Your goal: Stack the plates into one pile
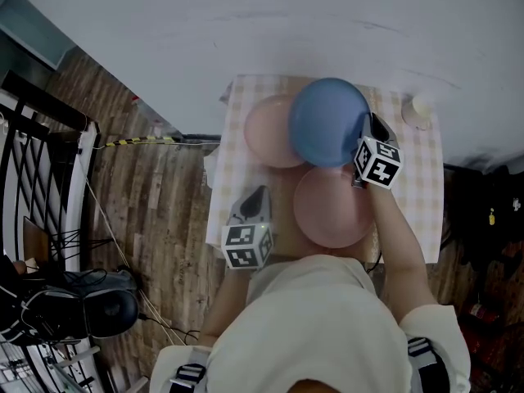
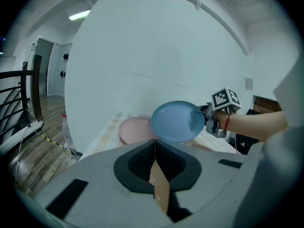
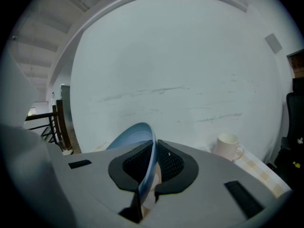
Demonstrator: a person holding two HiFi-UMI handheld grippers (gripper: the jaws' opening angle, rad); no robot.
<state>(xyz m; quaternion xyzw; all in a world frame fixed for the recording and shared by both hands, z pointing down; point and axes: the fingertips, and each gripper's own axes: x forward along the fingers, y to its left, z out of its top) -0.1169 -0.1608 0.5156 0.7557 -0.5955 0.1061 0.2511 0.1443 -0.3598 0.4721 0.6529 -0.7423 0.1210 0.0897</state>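
Blue plate [image 1: 327,121] hangs pinched by its rim in the right gripper [image 1: 366,131].

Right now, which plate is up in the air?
The blue plate, pinched in the right gripper. The far pink plate and near pink plate lie on the table.

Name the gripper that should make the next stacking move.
Right. The right gripper clamps the blue plate by its rim, in the air over the far pink plate and the near pink plate. The left gripper is shut and empty, off to the side.
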